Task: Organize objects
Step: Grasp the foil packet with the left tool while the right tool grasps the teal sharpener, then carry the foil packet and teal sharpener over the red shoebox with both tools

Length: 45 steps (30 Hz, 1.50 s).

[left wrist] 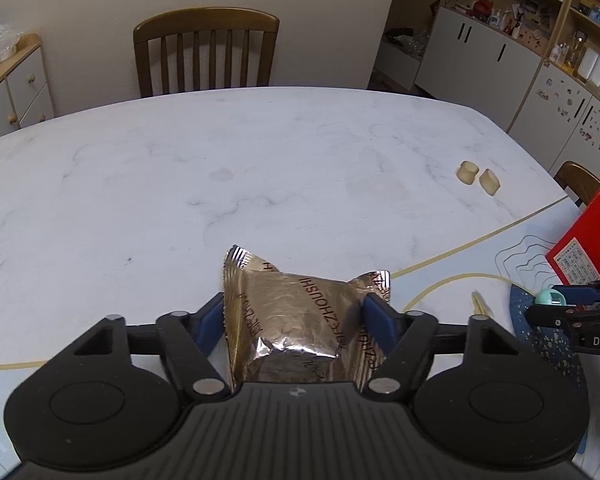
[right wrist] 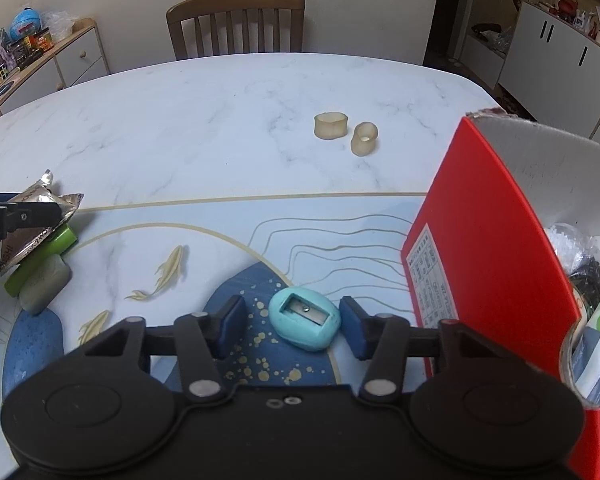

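Tilted steeply down, the left gripper (left wrist: 296, 312) clamps the foil packet (left wrist: 300, 320), while the right gripper (right wrist: 294, 326) straddles the teal sharpener (right wrist: 305, 320), unclamped, red box (right wrist: 484, 240) at three o'clock.

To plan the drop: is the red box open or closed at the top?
Open: the red box shows its white inner wall and items inside.

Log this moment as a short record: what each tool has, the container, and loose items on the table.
left tool: pads pressed on a foil packet
right tool: open around a teal pencil sharpener, right pad near it, left pad apart
container: red box, open, partly filled
loose items: two beige rubber caps, green tube, grey block
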Each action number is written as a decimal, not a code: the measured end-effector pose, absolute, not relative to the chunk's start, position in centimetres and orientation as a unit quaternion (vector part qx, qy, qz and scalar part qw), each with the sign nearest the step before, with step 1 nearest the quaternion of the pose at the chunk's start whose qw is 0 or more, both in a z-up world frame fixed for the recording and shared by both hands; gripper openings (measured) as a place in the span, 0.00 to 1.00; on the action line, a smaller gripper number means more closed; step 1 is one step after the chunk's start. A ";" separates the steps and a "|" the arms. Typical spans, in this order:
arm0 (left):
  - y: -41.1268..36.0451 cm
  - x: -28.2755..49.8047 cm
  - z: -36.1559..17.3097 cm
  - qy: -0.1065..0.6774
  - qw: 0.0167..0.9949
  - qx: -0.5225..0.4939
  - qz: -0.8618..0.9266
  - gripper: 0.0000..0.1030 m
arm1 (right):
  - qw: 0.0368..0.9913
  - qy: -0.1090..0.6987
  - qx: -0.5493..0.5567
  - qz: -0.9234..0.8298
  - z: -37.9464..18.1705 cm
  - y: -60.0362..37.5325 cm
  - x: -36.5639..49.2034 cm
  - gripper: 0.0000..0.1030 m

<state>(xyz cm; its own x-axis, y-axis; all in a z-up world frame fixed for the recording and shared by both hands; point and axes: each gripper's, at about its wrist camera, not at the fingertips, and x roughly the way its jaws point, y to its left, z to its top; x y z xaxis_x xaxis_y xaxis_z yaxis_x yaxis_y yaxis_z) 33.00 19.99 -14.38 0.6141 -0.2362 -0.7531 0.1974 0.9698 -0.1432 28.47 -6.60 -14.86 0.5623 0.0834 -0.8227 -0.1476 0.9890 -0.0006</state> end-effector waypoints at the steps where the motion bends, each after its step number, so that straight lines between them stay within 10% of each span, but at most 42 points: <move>1: 19.9 32.9 -14.3 0.420 0.899 -0.021 -0.124 0.65 | 0.884 0.462 -0.036 0.066 -14.9 -6.6 28.4 0.42; 45: 13.0 22.8 -0.1 0.385 0.907 -0.008 -0.169 0.55 | 0.911 0.394 -0.024 0.119 -1.5 -8.9 19.5 0.36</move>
<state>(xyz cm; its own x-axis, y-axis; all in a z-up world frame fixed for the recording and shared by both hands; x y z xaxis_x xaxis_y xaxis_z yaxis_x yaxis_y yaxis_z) 22.84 12.97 -0.11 0.6470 -0.3128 -0.6954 0.3012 0.9427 -0.1438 19.51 -8.87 -1.55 0.6605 0.1985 -0.7241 -0.2367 0.9703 0.0500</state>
